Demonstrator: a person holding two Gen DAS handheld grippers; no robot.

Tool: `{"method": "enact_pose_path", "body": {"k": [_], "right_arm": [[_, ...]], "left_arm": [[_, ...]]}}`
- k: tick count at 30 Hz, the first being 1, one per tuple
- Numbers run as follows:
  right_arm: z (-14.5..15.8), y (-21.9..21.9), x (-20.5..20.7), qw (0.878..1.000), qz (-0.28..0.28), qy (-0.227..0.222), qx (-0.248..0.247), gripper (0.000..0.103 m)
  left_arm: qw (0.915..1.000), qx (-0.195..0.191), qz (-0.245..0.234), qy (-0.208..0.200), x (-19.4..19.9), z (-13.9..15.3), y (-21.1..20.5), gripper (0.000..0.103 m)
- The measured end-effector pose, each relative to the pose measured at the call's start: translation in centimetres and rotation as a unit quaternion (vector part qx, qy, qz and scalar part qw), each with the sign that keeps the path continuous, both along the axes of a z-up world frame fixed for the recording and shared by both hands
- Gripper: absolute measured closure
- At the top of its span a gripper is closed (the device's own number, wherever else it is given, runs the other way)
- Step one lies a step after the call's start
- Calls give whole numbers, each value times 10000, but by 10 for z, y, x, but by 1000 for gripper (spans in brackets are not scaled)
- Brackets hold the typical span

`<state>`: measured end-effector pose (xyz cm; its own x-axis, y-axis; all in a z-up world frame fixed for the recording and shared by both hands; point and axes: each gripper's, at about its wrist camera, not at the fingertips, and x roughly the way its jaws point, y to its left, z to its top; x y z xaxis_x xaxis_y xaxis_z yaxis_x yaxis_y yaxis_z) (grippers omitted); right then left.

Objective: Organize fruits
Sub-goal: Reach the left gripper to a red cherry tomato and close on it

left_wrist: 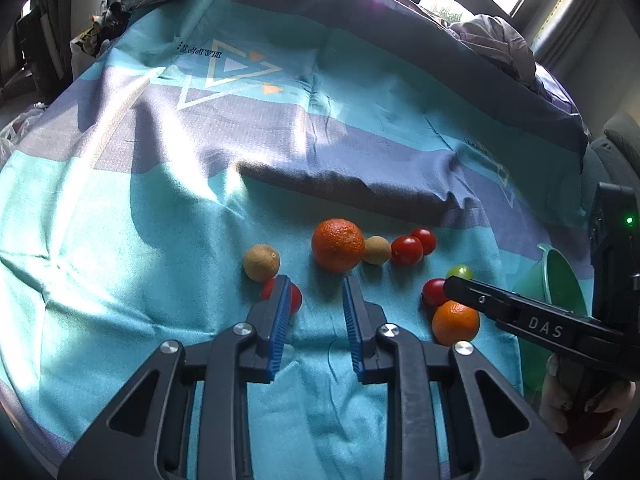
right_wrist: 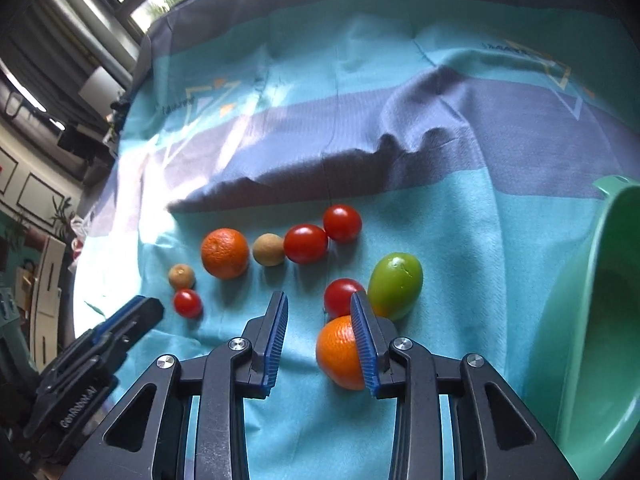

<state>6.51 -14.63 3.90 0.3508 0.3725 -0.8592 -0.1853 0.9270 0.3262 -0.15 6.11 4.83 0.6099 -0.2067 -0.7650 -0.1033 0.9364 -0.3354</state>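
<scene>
Fruit: nine loose pieces lie on the cloth [right_wrist: 440,216] in front of you, none in the green bowl [right_wrist: 592,320].
Far row: large orange [right_wrist: 225,253], brown fruit [right_wrist: 269,249] and two red tomatoes [right_wrist: 305,243], side by side.
Near right: small orange [right_wrist: 340,354], third tomato [right_wrist: 340,296] and green fruit [right_wrist: 395,286], possibly an unripe tomato, clustered just left of the bowl.
Near left: second brown fruit [right_wrist: 181,276] with a small tomato [right_wrist: 187,303] just beside it.
Left tool [left_wrist: 316,281]: your pads are drawn in close, pinching nothing; the small tomato sits behind the left finger.
Right tool [right_wrist: 319,297]: your fingers stand spread and empty; the small orange lies beyond the right finger, not between the pads.
</scene>
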Motion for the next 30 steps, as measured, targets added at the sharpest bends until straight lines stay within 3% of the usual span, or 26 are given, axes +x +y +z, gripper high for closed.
{"method": "enact_pose_path", "body": {"k": [4, 12, 20, 23, 30], "right_arm": [[-2, 10, 13, 9988, 170, 83, -441, 68], [-20, 17, 18, 9955, 290, 204, -879, 68], [-30, 22, 21, 9952, 250, 258, -913, 68], [-31, 22, 20, 9948, 269, 139, -970, 74], [-29, 16, 14, 9977, 241, 91, -628, 75]], "left_arm": [[9990, 21, 223, 381, 6, -7, 9, 78], [9976, 337, 205, 577, 11, -22, 5, 78], [9948, 380, 198, 923, 21, -39, 2, 77], [9946, 280, 234, 970, 22, -42, 4, 76], [9948, 231, 203, 968, 20, -41, 5, 77]]}}
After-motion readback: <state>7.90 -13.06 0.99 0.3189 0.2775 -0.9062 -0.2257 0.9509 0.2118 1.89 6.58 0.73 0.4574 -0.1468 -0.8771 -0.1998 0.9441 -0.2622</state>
